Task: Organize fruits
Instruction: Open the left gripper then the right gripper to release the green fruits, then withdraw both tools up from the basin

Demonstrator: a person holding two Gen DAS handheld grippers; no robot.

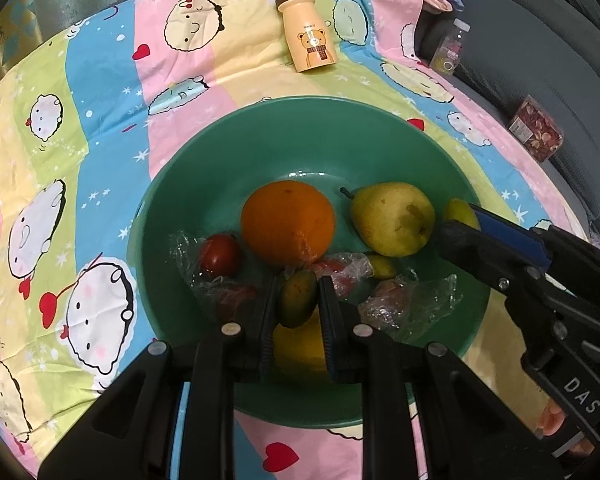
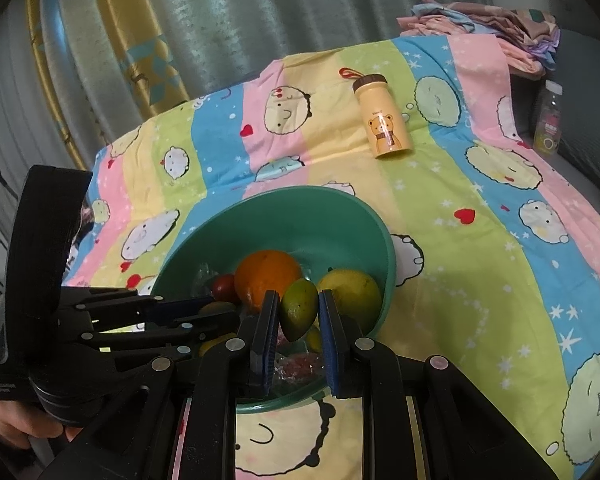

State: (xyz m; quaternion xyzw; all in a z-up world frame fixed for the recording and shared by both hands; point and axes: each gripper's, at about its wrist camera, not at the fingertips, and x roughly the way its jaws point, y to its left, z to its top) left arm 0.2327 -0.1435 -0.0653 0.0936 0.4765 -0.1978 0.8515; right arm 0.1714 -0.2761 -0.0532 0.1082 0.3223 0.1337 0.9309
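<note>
Between my left gripper's (image 1: 298, 304) black, blue-padded fingers sits a small green-and-yellow mango-like fruit (image 1: 298, 298), the jaws drawn narrow and pressing it on both sides, low over the near part of the wide green plastic bowl (image 1: 204, 152). My right gripper (image 2: 299, 312) holds a second small green-yellow fruit (image 2: 299, 309) the same way, clamped narrow above the bowl's near right side; in the left wrist view that gripper comes in from the right, its fingertips close to the pear. Inside the bowl I see a large round orange (image 1: 288, 222) near the middle, a yellow-green pear (image 1: 392, 218) with its stem pointing left just beside it on the right, a small dark red fruit (image 1: 220, 254) to the orange's left, a smooth yellow fruit (image 1: 300, 346) under my left fingers, and several crumpled pieces of clear plastic wrap (image 1: 412, 304) with reddish bits inside that I cannot identify. Under the bowl lies a pastel striped cartoon-print cloth (image 1: 100, 80). Well beyond the bowl, a cream bottle with a bear picture and brown cap (image 1: 310, 34) lies on its side on the cloth. At the far right stands a clear plastic bottle (image 2: 548, 120) beside a stack of folded fabrics (image 2: 488, 20).
</note>
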